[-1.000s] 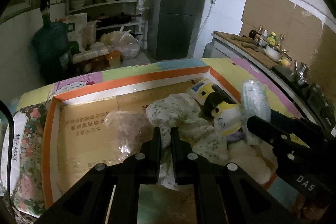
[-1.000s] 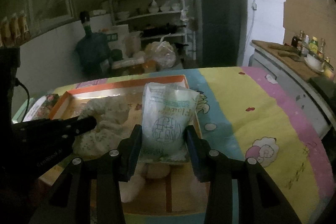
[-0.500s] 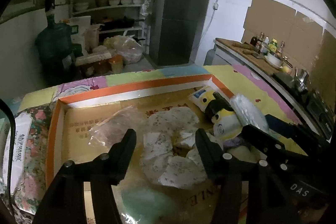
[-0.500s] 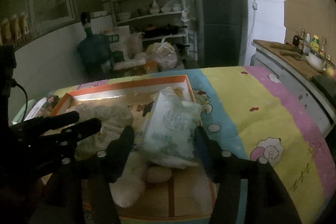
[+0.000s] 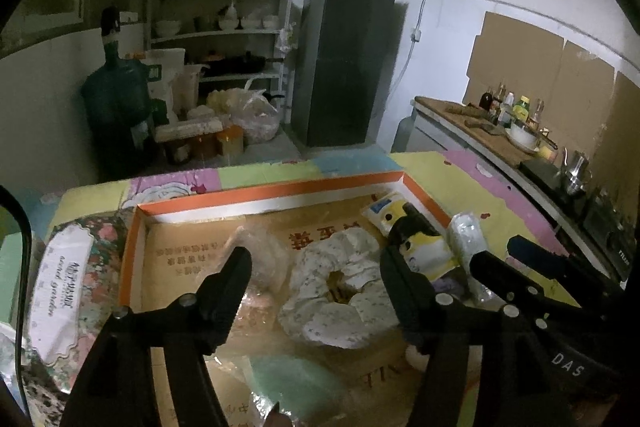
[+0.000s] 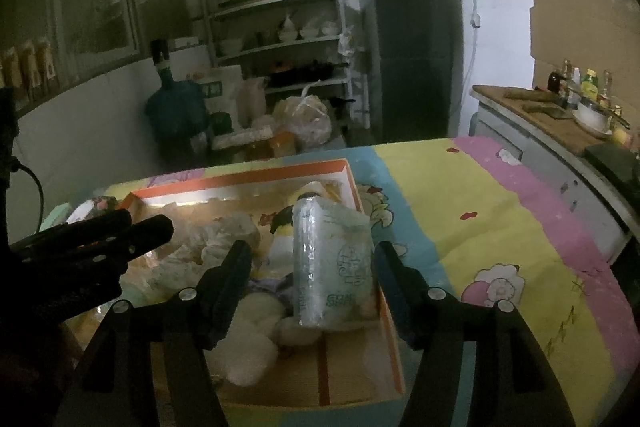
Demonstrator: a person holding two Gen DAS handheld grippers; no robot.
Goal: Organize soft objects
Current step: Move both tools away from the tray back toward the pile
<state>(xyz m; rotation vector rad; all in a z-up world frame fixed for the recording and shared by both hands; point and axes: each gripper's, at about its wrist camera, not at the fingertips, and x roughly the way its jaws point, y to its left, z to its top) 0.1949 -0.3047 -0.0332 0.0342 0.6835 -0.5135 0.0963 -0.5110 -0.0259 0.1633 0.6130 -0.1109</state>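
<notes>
An orange-rimmed cardboard box (image 5: pixel 280 193) lies on the table and holds soft things. My left gripper (image 5: pixel 315 259) hovers over a floral cloth ring (image 5: pixel 320 323); its jaws are opening and touch nothing. A clear plastic bag (image 5: pixel 260 259) lies left of the cloth, and a yellow, black and white pack (image 5: pixel 420 251) lies to its right. My right gripper (image 6: pixel 313 249) is also opening. A wrapped tissue pack (image 6: pixel 332 263) rests in the box (image 6: pixel 248 175) between its fingers, clear of the pads. White plush (image 6: pixel 248 351) lies beneath. The left gripper (image 6: pixel 146 221) shows at the left.
A colourful striped cloth (image 6: pixel 460 211) covers the table to the right of the box. A floral-print packet (image 5: pixel 68 291) lies left of the box. Behind stand a fridge (image 5: pixel 344 59), shelves, a water jug (image 5: pixel 116 107) and a counter with bottles (image 5: pixel 508 107).
My left gripper let go of the floral cloth, opened wide and rose. My right gripper opened, and the tissue pack settled into the box, leaning to the right.
</notes>
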